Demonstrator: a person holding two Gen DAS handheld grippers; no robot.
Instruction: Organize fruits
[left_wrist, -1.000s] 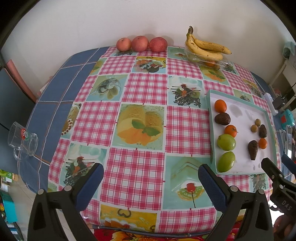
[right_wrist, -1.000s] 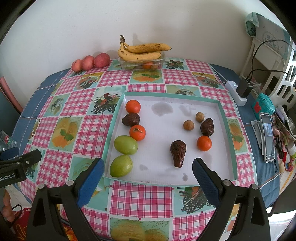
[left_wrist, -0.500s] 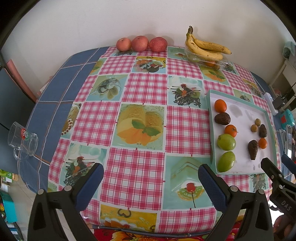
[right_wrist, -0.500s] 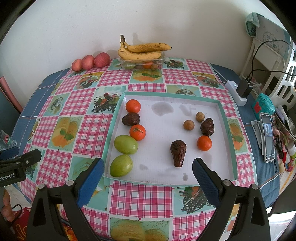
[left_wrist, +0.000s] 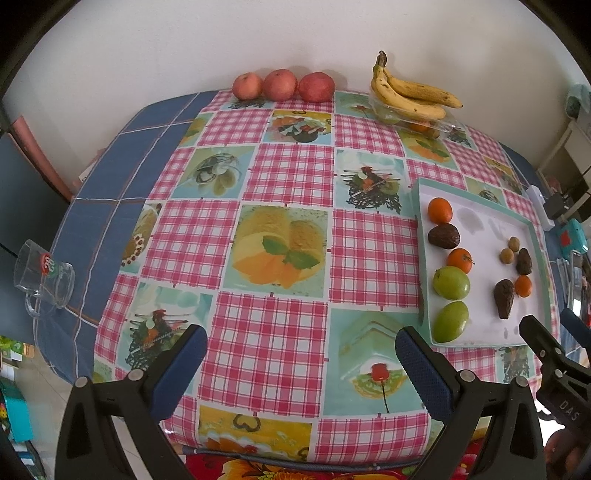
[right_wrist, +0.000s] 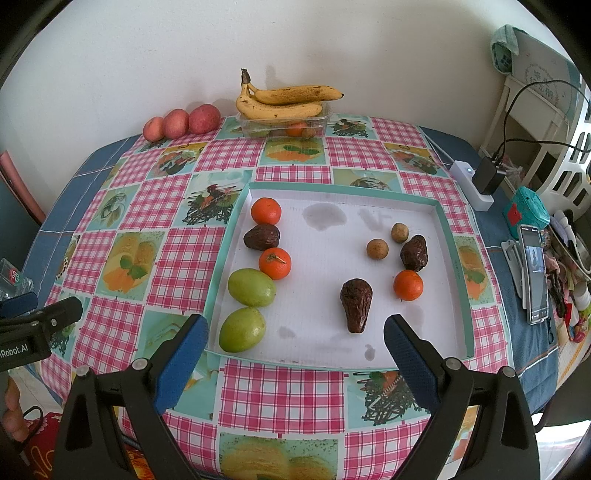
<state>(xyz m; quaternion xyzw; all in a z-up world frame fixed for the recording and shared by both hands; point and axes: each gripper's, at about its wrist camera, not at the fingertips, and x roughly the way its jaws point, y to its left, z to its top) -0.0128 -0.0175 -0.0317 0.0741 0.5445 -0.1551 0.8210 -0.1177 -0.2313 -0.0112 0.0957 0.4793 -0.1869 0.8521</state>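
Note:
A white tray with a teal rim (right_wrist: 453, 236) (left_wrist: 533, 236) lies on the checked tablecloth. Down its left side sit an orange (right_wrist: 266, 211), a dark avocado (right_wrist: 261, 236), another orange (right_wrist: 274, 263) and two green fruits (right_wrist: 252, 287) (right_wrist: 242, 329). On its right are two small brown fruits (right_wrist: 377, 248), a dark avocado (right_wrist: 414, 253), an orange (right_wrist: 407, 285) and a pear-shaped avocado (right_wrist: 356, 304). My right gripper (right_wrist: 295, 338) hangs open over the tray's near edge, holding nothing. My left gripper (left_wrist: 301, 350) is open above the cloth, left of the tray.
Against the back wall stand three red apples (left_wrist: 280, 85) and bananas (right_wrist: 284, 101) on a clear box (right_wrist: 284, 123). A glass mug (left_wrist: 42, 277) sits near the left table edge. A phone (right_wrist: 533, 273), a charger (right_wrist: 487, 175) and clutter lie to the right.

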